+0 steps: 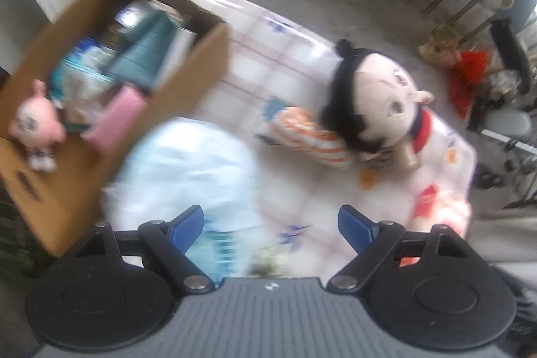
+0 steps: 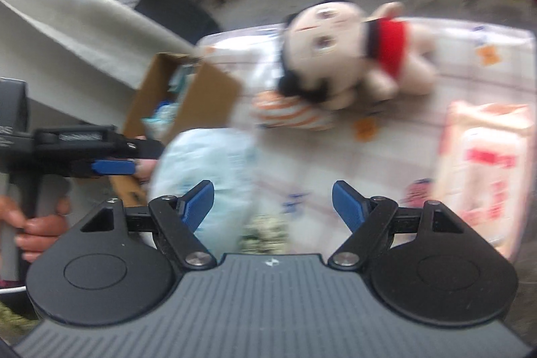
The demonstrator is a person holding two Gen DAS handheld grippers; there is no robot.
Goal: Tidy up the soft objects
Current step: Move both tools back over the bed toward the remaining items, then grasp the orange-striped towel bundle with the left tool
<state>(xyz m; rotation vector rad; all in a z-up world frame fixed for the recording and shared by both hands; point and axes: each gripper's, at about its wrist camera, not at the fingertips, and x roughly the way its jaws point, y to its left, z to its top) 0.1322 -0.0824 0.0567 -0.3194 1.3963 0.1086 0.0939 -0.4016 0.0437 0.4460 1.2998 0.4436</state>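
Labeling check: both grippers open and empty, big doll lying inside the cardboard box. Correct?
Not quite. The doll lies on the checked sheet beside the cardboard box, not inside it; the left wrist view shows this. Left gripper and right gripper are open and empty.

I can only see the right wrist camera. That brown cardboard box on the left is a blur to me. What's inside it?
Observer: A small pink plush toy sits at the near corner of the cardboard box.
Visitor: Anything else in there?
Observer: A teal item lies in the middle, too blurred to name.
Visitor: Are the other tongs holding something?
Observer: No, the left tongs stand open, gripping nothing.
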